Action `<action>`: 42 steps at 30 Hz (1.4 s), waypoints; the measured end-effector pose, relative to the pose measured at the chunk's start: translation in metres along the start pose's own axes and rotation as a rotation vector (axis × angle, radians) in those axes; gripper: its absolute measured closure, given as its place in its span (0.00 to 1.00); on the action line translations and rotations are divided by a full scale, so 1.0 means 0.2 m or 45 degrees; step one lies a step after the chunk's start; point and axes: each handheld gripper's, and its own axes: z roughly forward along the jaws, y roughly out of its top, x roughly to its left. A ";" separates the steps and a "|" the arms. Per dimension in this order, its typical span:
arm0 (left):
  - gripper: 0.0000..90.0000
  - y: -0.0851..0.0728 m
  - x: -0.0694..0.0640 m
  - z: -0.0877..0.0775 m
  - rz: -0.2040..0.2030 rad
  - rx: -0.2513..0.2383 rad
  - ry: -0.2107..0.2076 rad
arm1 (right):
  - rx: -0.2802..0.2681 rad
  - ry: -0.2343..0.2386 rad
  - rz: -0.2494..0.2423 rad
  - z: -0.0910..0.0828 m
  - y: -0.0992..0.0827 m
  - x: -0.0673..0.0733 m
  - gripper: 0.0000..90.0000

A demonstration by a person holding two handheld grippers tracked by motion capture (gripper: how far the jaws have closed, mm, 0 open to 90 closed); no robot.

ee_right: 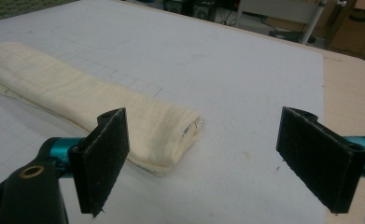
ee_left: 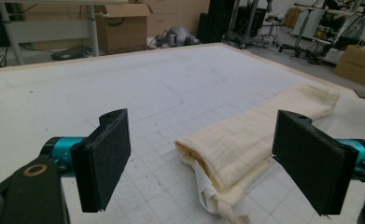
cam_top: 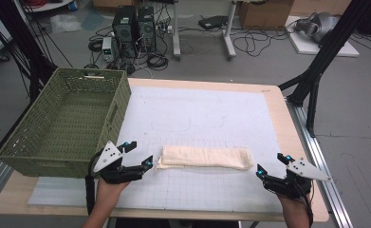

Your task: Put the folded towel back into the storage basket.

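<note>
A cream cloth point(cam_top: 203, 157), folded into a long narrow strip, lies flat across the white gridded mat point(cam_top: 207, 118). My left gripper point(cam_top: 141, 153) sits just off the strip's left end, jaws wide apart and holding nothing. From the left gripper view the near end of the cloth point(ee_left: 245, 149) lies between and beyond the jaws, with a small white label showing at its edge. My right gripper point(cam_top: 272, 163) stands open a short way past the strip's right end. The right gripper view has that rounded cloth end point(ee_right: 138, 123) ahead of its left jaw, untouched.
A green woven basket point(cam_top: 67, 118) stands on the table's left side, close behind my left hand. Bare wooden table edge point(cam_top: 294, 142) runs along the right of the mat. Computers, cables and boxes lie on the floor beyond the table.
</note>
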 end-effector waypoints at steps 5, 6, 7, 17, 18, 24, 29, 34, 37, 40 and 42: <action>0.22 0.00 0.00 0.01 -0.020 -0.011 -0.008 | 0.002 0.002 -0.008 0.01 -0.01 0.00 0.17; 0.22 0.00 -0.01 0.02 -0.018 -0.007 -0.006 | 0.003 0.006 -0.005 0.01 -0.01 0.00 0.17; 0.22 0.00 -0.01 0.02 -0.013 0.000 -0.010 | 0.002 0.006 -0.009 0.01 -0.01 -0.01 0.17; 0.22 0.00 -0.03 0.01 0.004 0.000 -0.028 | 0.004 0.008 -0.022 -0.01 0.00 0.00 0.17; 0.22 0.00 -0.03 0.01 0.006 0.000 -0.028 | 0.003 0.006 -0.023 -0.01 0.00 0.00 0.17; 0.22 0.00 -0.03 0.02 -0.004 0.003 -0.036 | 0.012 0.007 -0.013 -0.01 -0.01 0.00 0.17; 0.22 0.00 -0.03 0.03 -0.008 0.009 -0.040 | 0.010 0.000 -0.009 -0.01 -0.01 -0.01 0.17; 0.22 0.00 -0.04 0.03 -0.016 0.011 -0.047 | 0.013 0.000 -0.005 -0.01 -0.02 -0.01 0.17; 0.22 0.01 -0.05 0.03 -0.034 -0.005 -0.063 | 0.016 0.005 -0.005 -0.01 -0.02 -0.01 0.18; 0.22 0.02 -0.06 0.04 -0.047 -0.005 -0.076 | 0.014 0.007 -0.013 0.00 -0.01 -0.01 0.17; 0.22 0.02 -0.06 0.04 -0.061 -0.006 -0.084 | 0.015 0.013 -0.015 0.00 -0.01 -0.01 0.17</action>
